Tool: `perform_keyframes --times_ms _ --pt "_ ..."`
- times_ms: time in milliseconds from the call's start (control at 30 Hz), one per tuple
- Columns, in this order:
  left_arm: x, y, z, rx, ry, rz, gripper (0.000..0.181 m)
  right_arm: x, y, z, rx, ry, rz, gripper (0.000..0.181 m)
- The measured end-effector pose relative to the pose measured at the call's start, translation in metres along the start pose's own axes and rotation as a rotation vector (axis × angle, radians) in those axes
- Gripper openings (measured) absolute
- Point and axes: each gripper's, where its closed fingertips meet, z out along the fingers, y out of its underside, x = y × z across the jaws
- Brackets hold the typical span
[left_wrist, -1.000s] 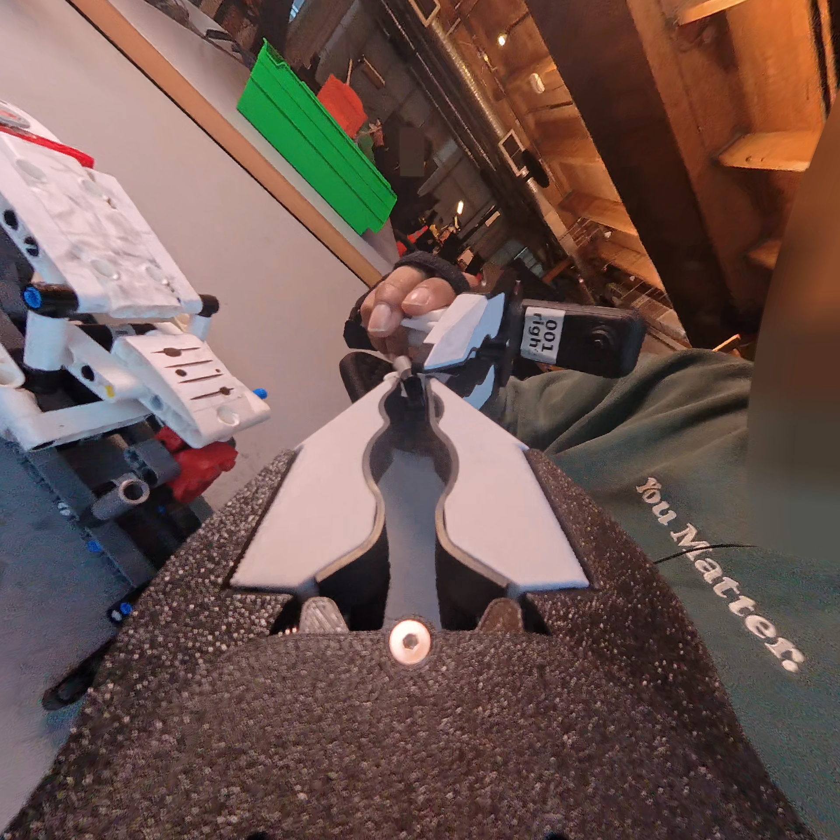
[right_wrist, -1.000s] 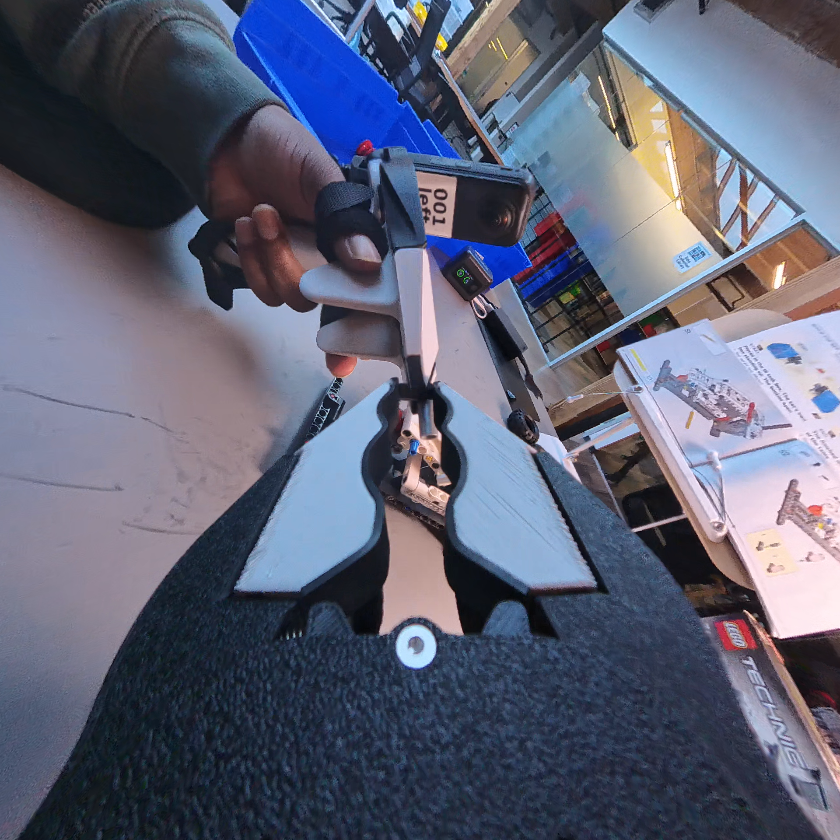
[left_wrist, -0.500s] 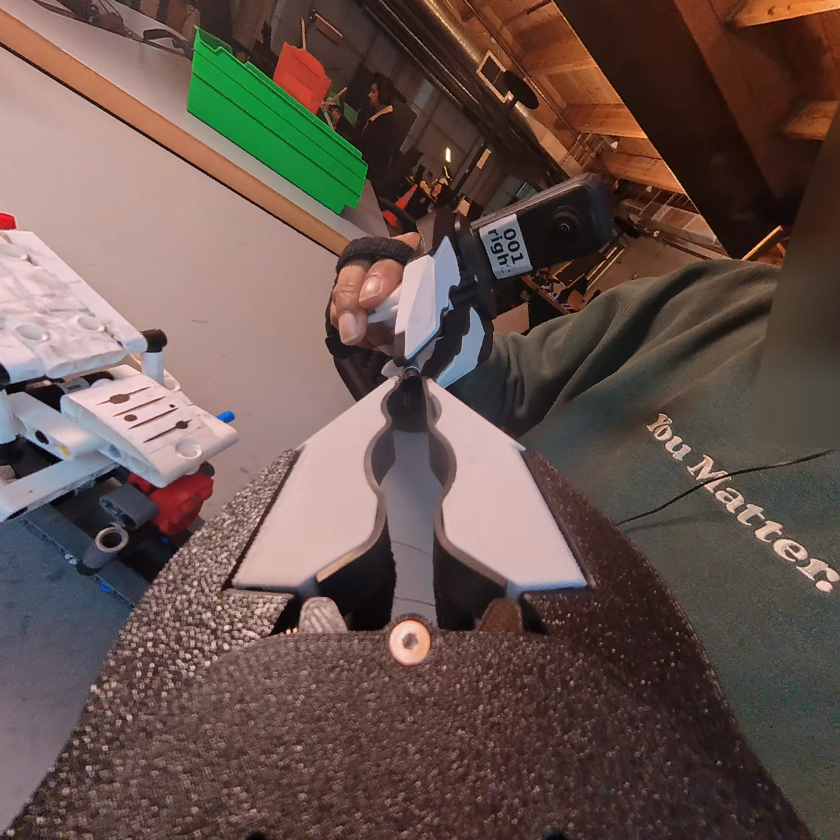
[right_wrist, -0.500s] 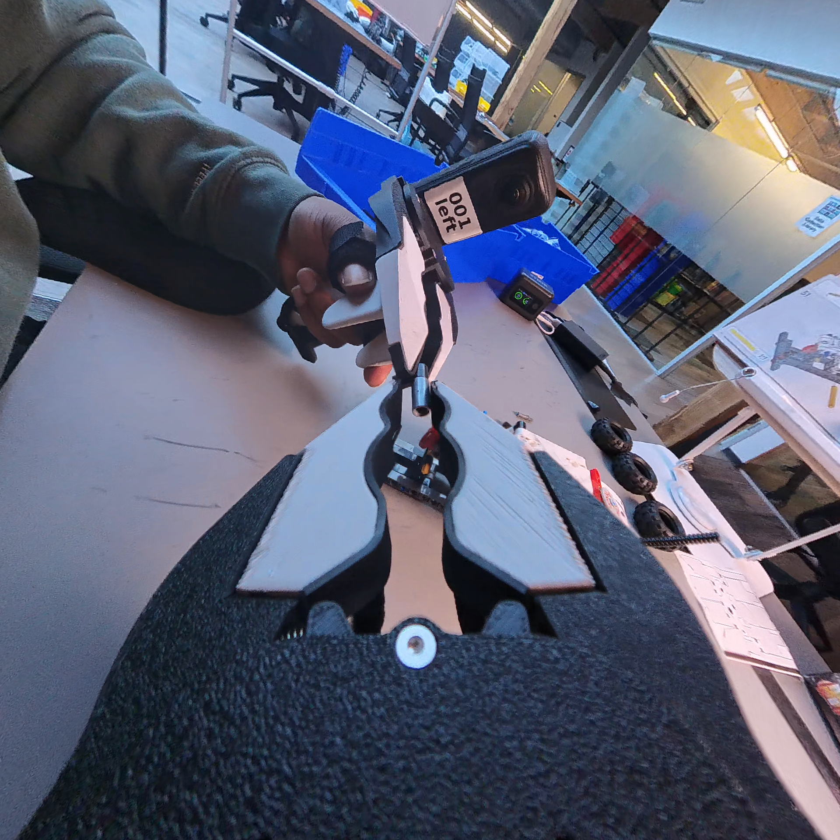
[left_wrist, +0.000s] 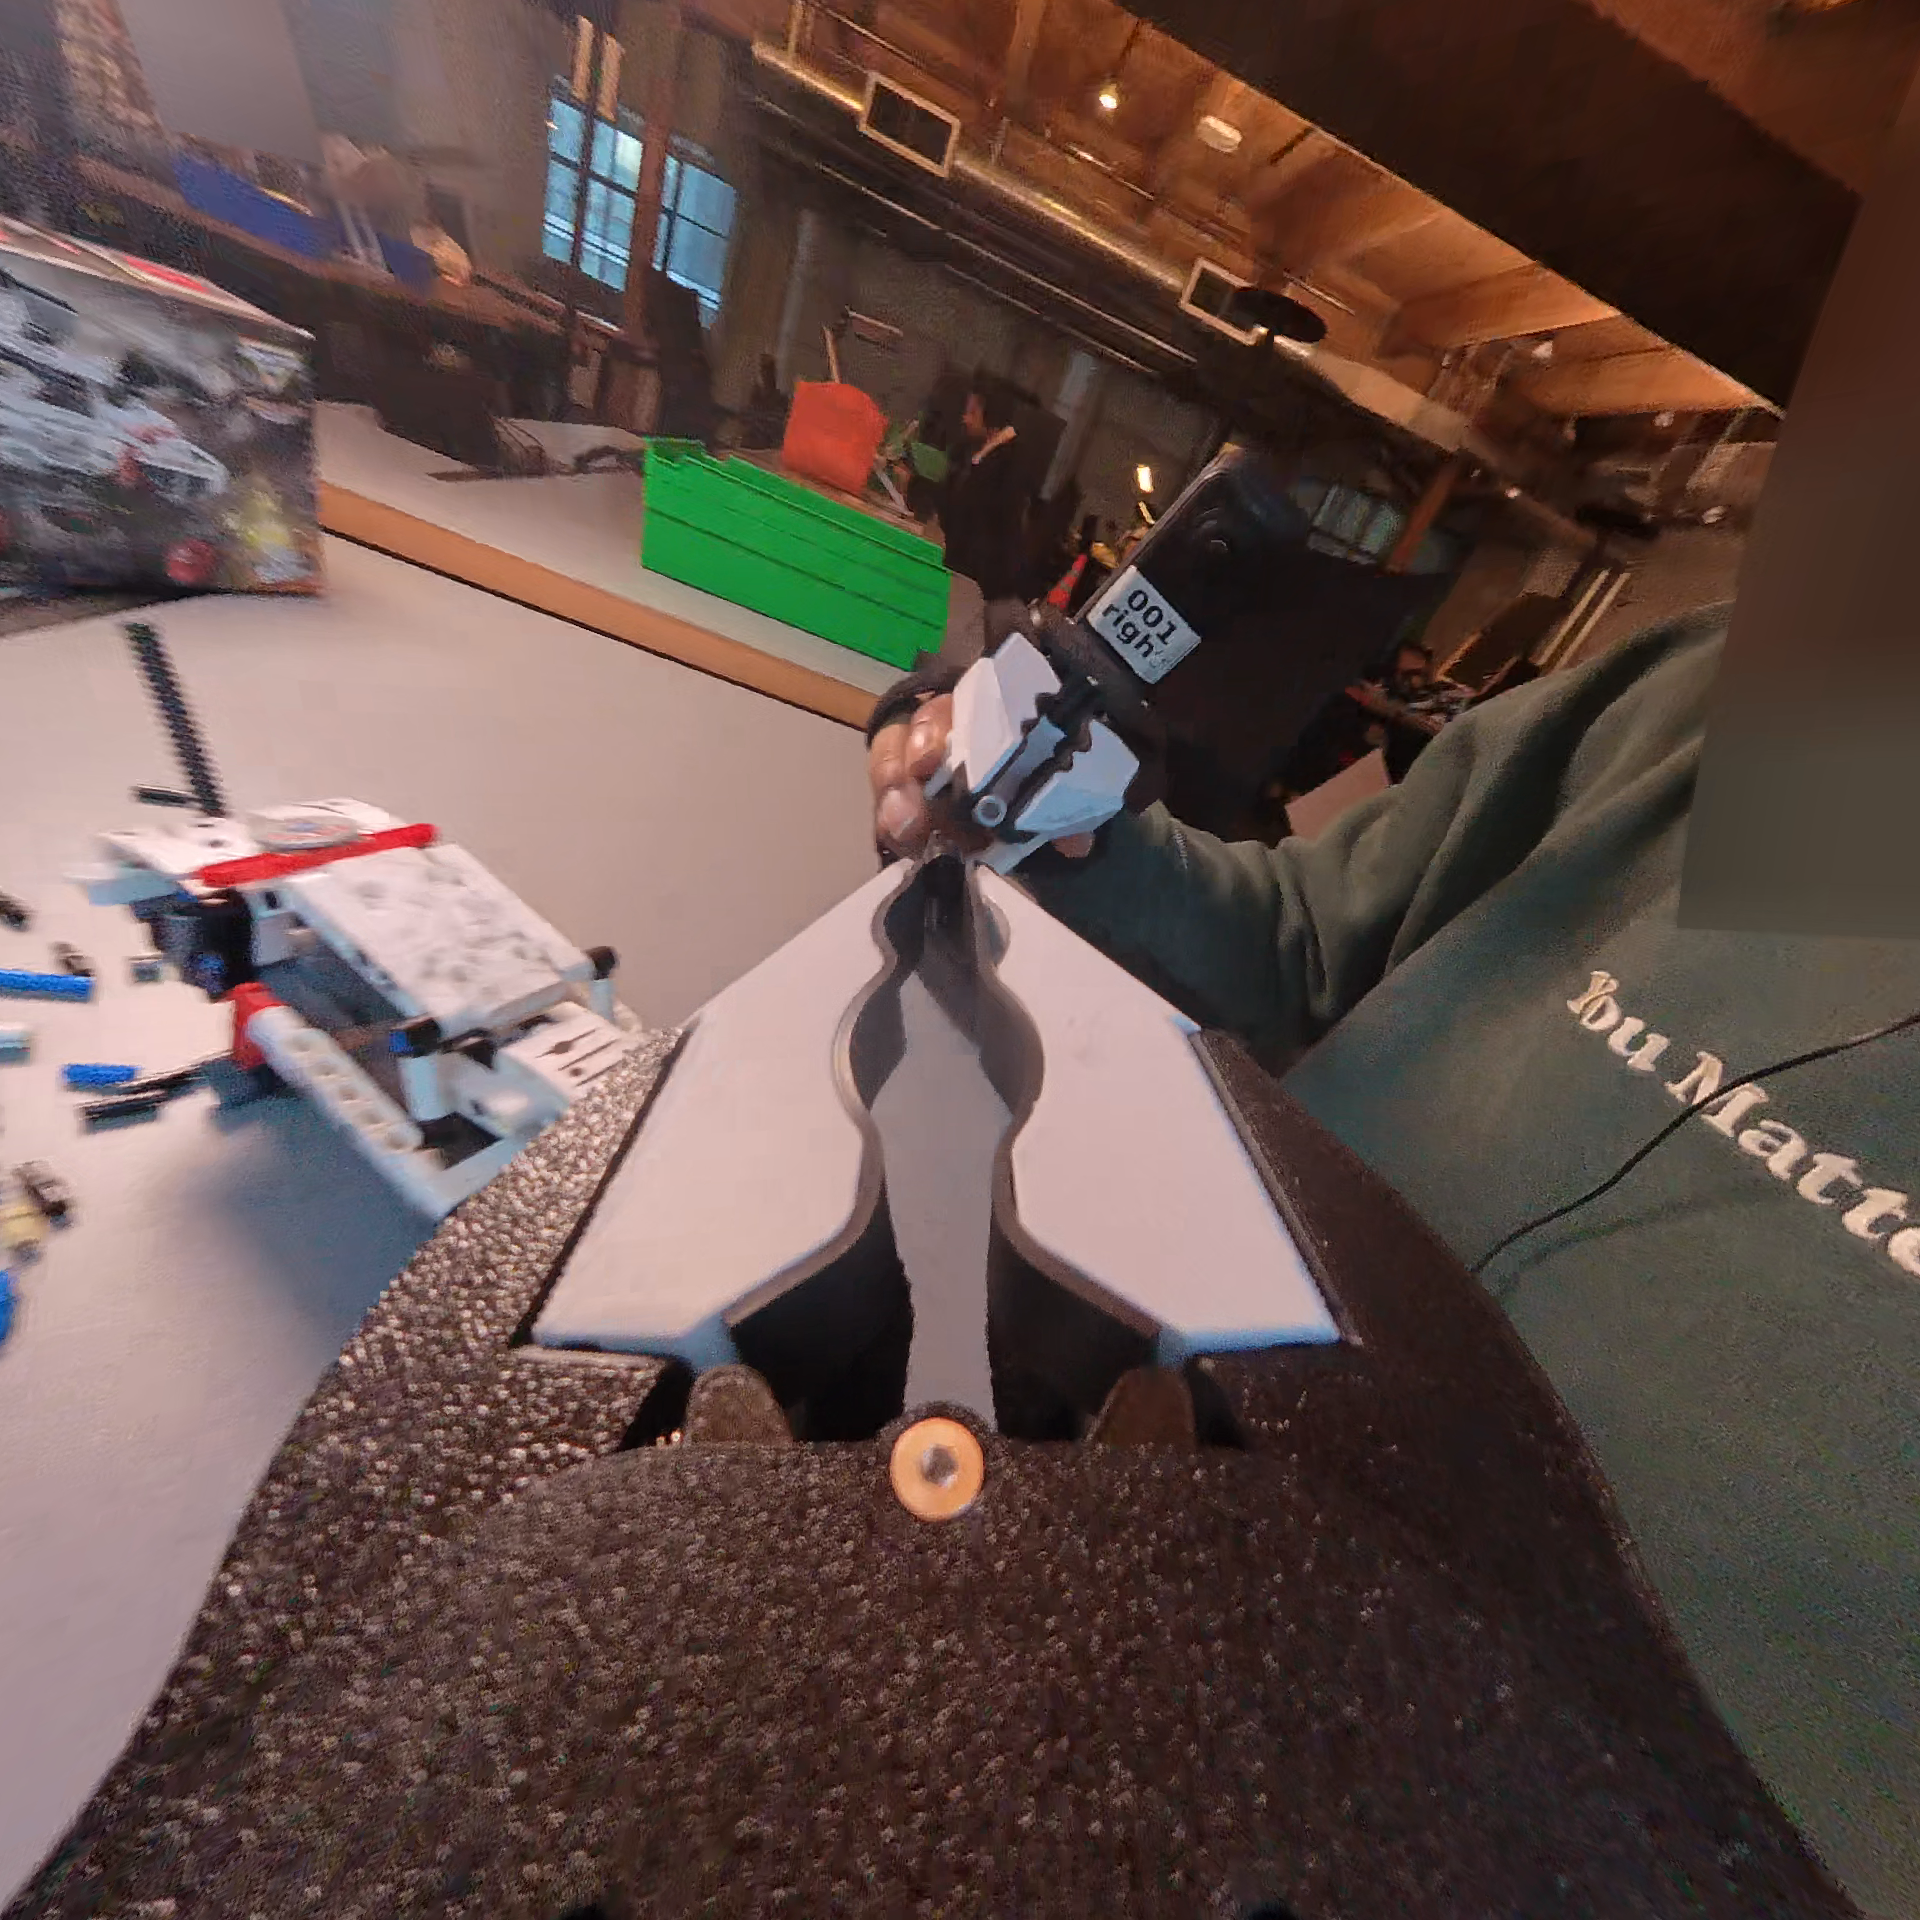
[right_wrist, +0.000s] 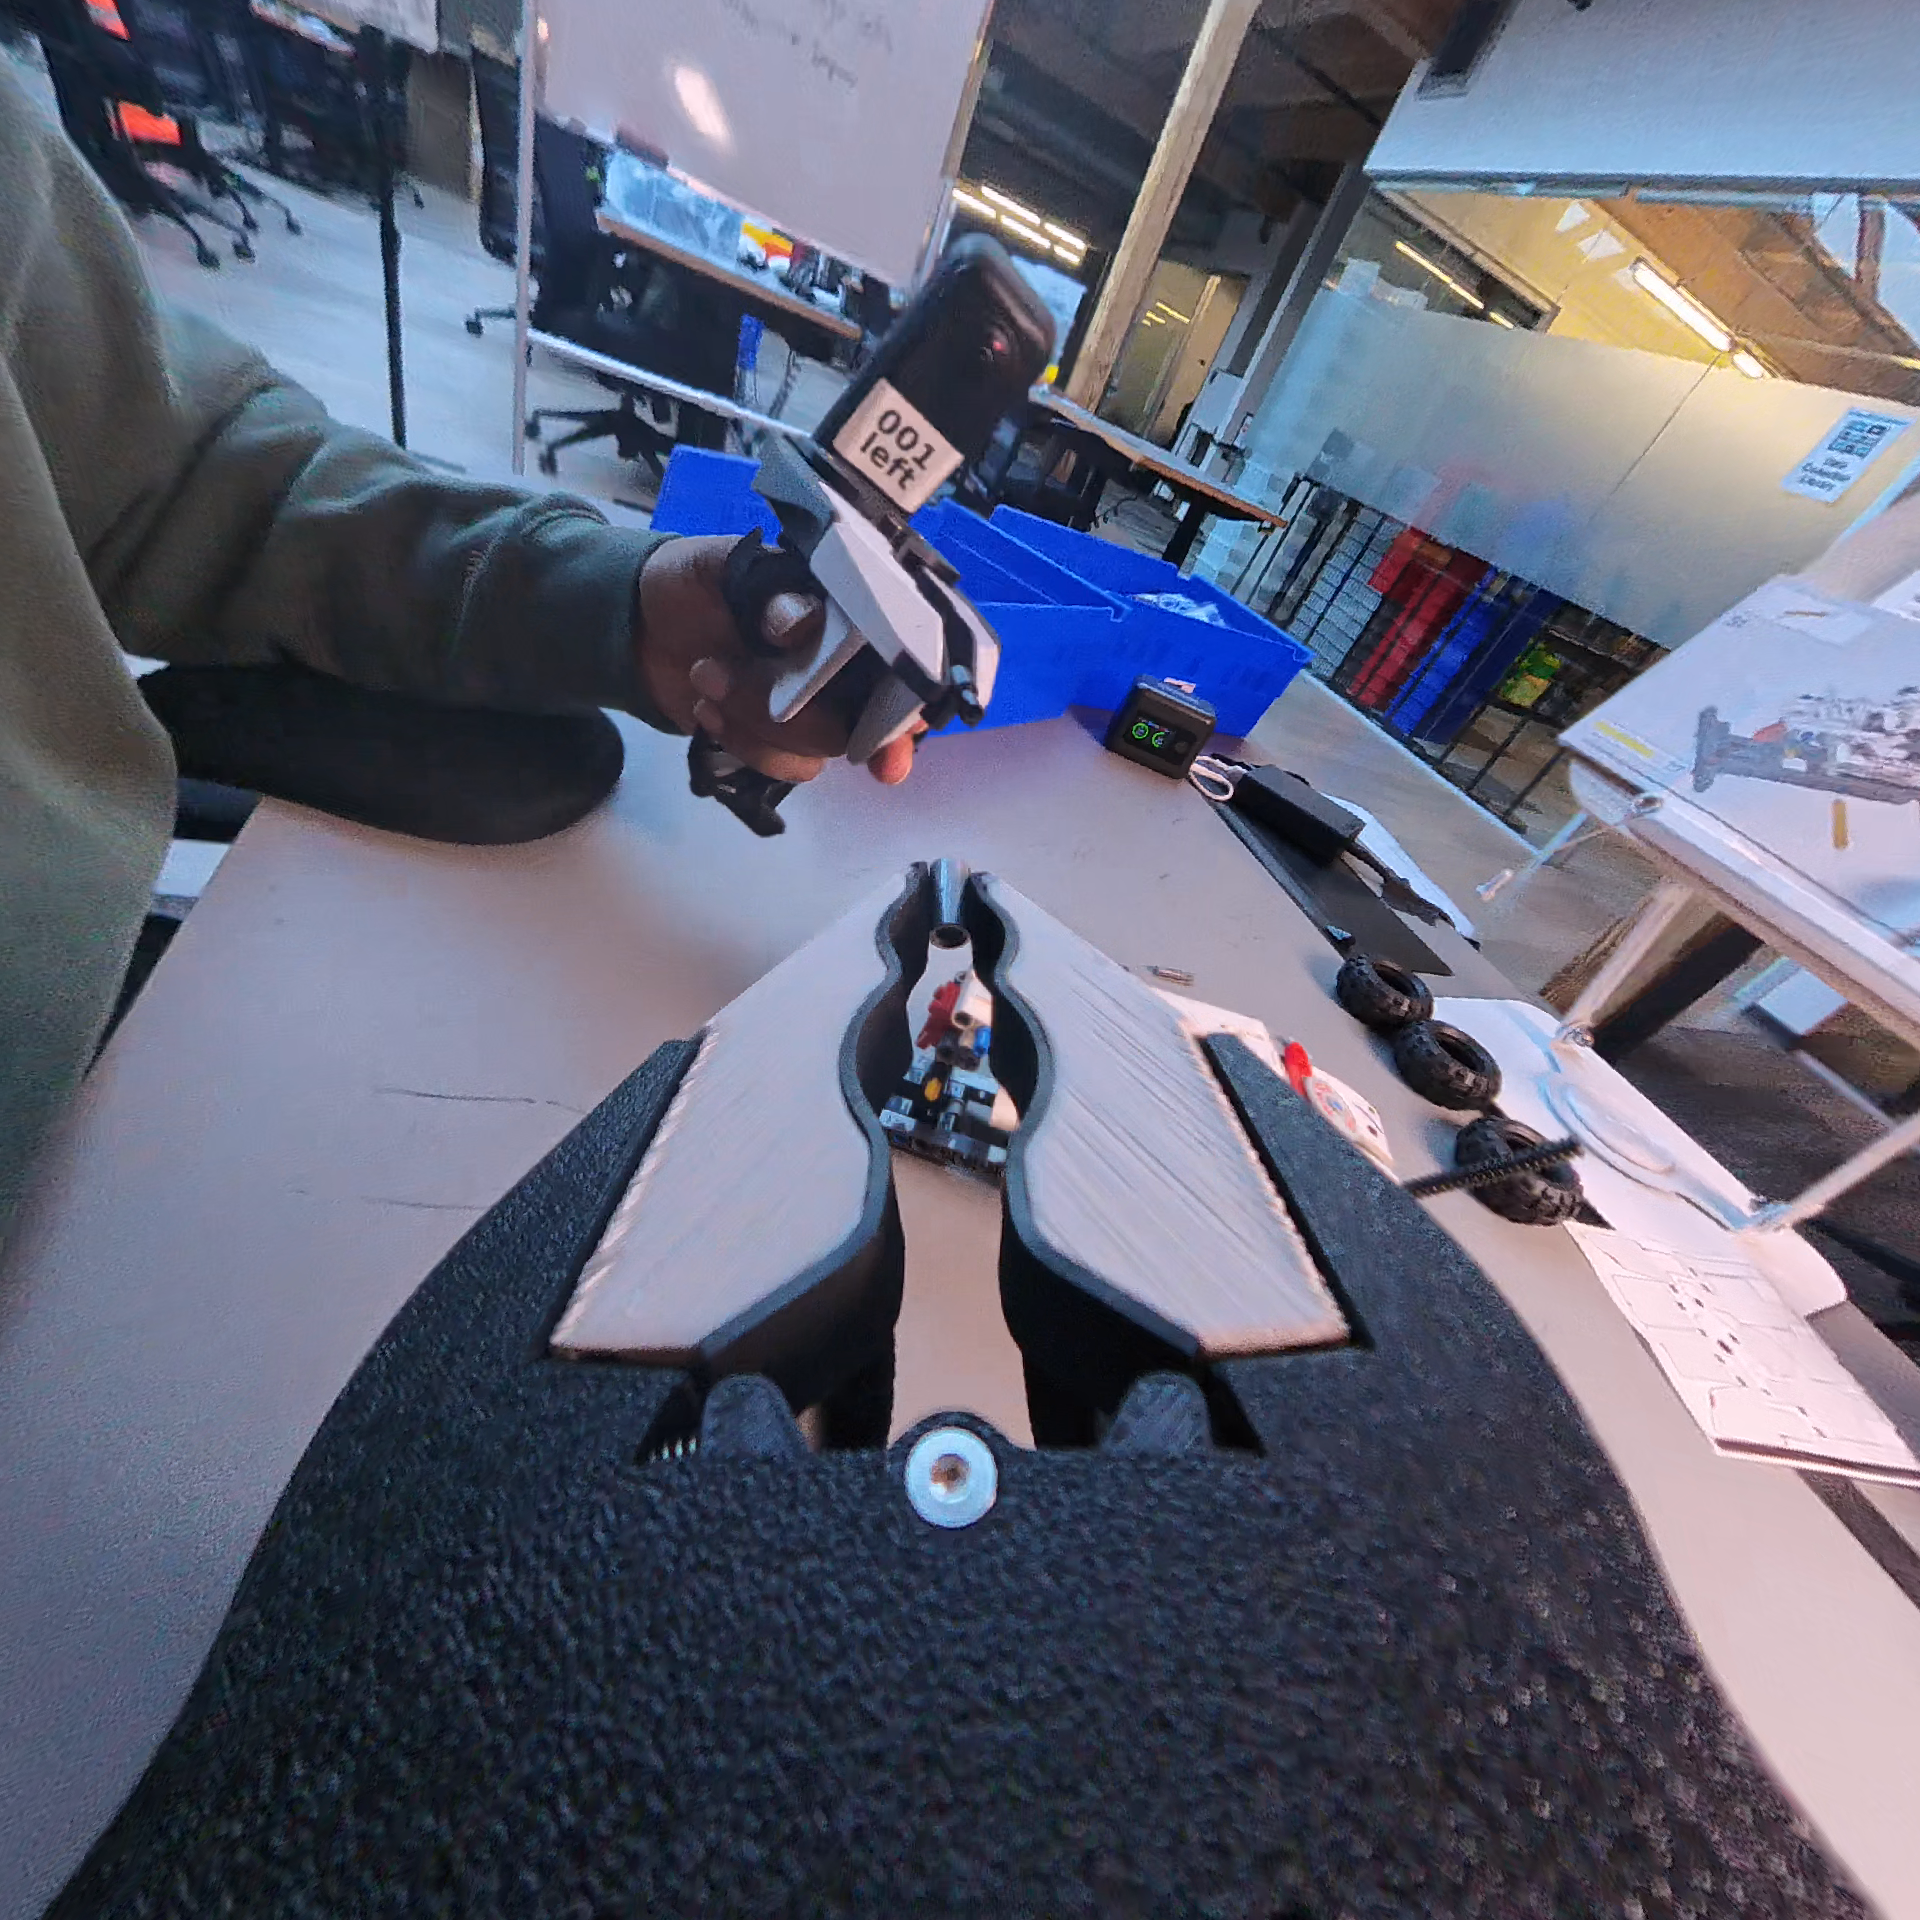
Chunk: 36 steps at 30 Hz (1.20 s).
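Observation:
My right gripper (right_wrist: 945, 883) is shut on a small dark grey tube piece (right_wrist: 948, 906), held above the table. It also shows in the left wrist view (left_wrist: 1023, 774), just beyond my left gripper (left_wrist: 940, 883), with the tube (left_wrist: 992, 808) seen end-on. My left gripper is shut on what looks like a small dark pin (left_wrist: 940, 906), which is barely visible. In the right wrist view the left gripper (right_wrist: 940, 686) is held by a hand, up and behind, apart from the tube. A white toy brick vehicle model (left_wrist: 416, 977) lies on the table to the left, and shows between the right fingers (right_wrist: 951, 1081).
Loose small pieces (left_wrist: 83, 1075), a black toothed strip (left_wrist: 171, 717) and a printed box (left_wrist: 156, 447) lie at the left. Three black tyres (right_wrist: 1449, 1065), a blue bin (right_wrist: 1091, 634), a small screen device (right_wrist: 1158, 727) and a propped instruction booklet (right_wrist: 1787, 707) are on the right. Green crates (left_wrist: 790, 571) stand on a far table. Tip to tip, the grippers are about 6 cm apart.
The two grippers' tips were together a second ago. They have drawn apart, with the tube staying in the right gripper. Both grippers have tilted more level.

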Motion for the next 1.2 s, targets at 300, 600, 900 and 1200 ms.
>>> perform_keyframes --times_ms 300,600,900,1200 --pt "0.001 0.010 0.007 -0.062 -0.002 0.071 0.007 -0.012 -0.005 0.010 0.064 -0.049 0.023 0.006" --pt "0.001 0.013 0.007 -0.049 -0.008 0.081 0.007 -0.007 -0.029 -0.003 0.238 -0.077 0.134 0.007" --pt "-0.010 0.016 0.001 -0.049 -0.034 0.052 0.007 0.004 -0.007 0.004 0.143 -0.017 0.162 0.007" --pt "-0.066 0.019 -0.025 -0.031 -0.256 -0.046 0.007 0.097 0.035 0.034 -0.193 0.189 0.064 0.007"
